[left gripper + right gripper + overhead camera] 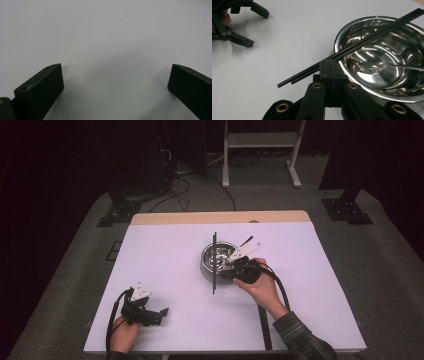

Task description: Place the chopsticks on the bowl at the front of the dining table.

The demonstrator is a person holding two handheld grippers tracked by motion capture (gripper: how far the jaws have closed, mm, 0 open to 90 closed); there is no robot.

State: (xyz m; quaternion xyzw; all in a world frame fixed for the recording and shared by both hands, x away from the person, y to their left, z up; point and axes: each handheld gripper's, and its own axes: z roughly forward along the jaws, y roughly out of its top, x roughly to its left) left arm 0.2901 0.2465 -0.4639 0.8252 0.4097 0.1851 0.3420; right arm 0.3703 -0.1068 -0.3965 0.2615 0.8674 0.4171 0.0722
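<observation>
A pair of black chopsticks lies slanted across the rim of a shiny steel bowl at the middle of the table. My right gripper is at the bowl's near side, its jaws pressed together on the chopsticks near their lower end. A metal spoon rests inside the bowl, its handle sticking out over the far right rim. My left gripper rests at the table's front left, jaws wide apart over bare white surface.
The white table has a wooden strip along its far edge. A straight black strip lies near the front edge, beside the right forearm. Dark stands and cables are on the floor beyond the table.
</observation>
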